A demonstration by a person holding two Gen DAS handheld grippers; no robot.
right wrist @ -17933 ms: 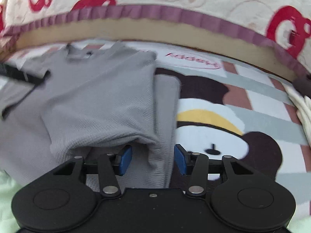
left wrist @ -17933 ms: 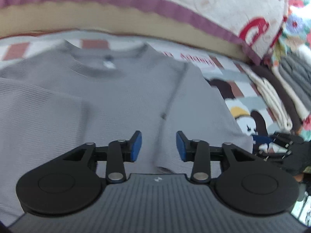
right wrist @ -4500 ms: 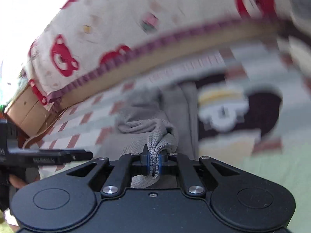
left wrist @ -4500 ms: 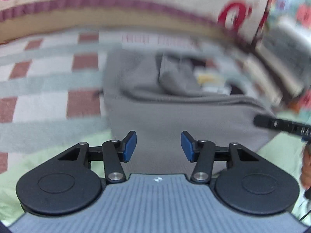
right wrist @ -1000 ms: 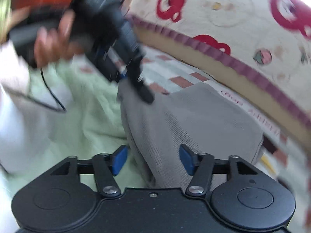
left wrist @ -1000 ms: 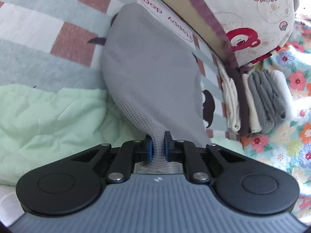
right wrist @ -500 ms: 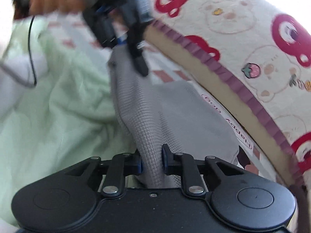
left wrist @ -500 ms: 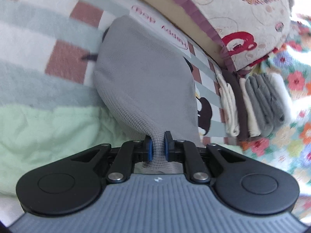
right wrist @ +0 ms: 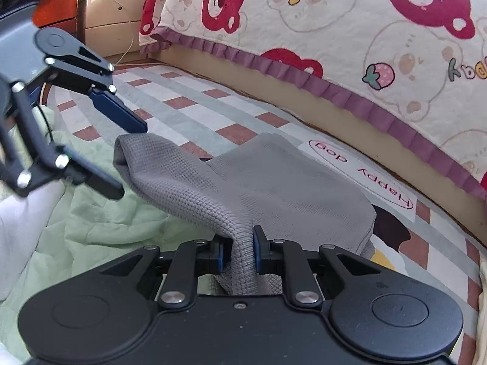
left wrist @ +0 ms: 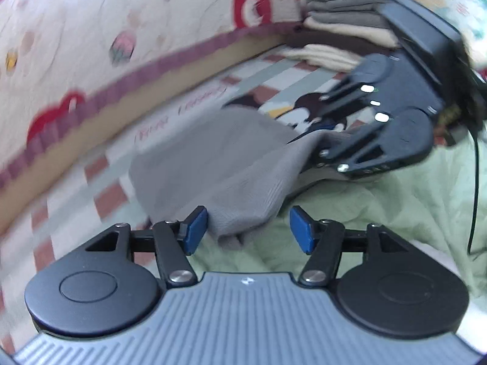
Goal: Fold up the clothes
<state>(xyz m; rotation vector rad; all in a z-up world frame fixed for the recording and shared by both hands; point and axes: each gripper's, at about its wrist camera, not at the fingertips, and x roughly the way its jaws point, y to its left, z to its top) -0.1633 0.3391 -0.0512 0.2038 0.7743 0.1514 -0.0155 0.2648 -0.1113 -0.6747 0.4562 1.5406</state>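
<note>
Left gripper [left wrist: 248, 229]: its blue pads are standing wide apart and are gripping nothing; the near corner of the grey sweater [left wrist: 219, 158] is lying just ahead of them, close to the left pad, on the green quilt [left wrist: 380, 200].
Right gripper [right wrist: 238, 251]: its jaws are pressing together on a bunched fold of the grey sweater [right wrist: 274, 188], the knit fabric rising between the pads and draping away forward.
Grey sweater: it is lying folded into a compact bundle on the bed, partly on the checked sheet [right wrist: 194, 106] with red-brown squares and a cartoon print, partly over the edge of the green quilt.
Relation of grippers: in the right wrist view the left gripper [right wrist: 117, 149] is hovering with fingers spread beside the far left corner of the sweater; whether it is touching the cloth cannot be told.
Other gripper seen from the left: the right gripper [left wrist: 316, 149] is showing at the sweater's right edge, blurred.
Background: a bear-print cover [right wrist: 350, 15] with a purple ruffle is running along the bed's far side.
Stack: folded clothes [left wrist: 344, 18] in grey and cream are sitting piled at the far corner, well apart from the sweater.
</note>
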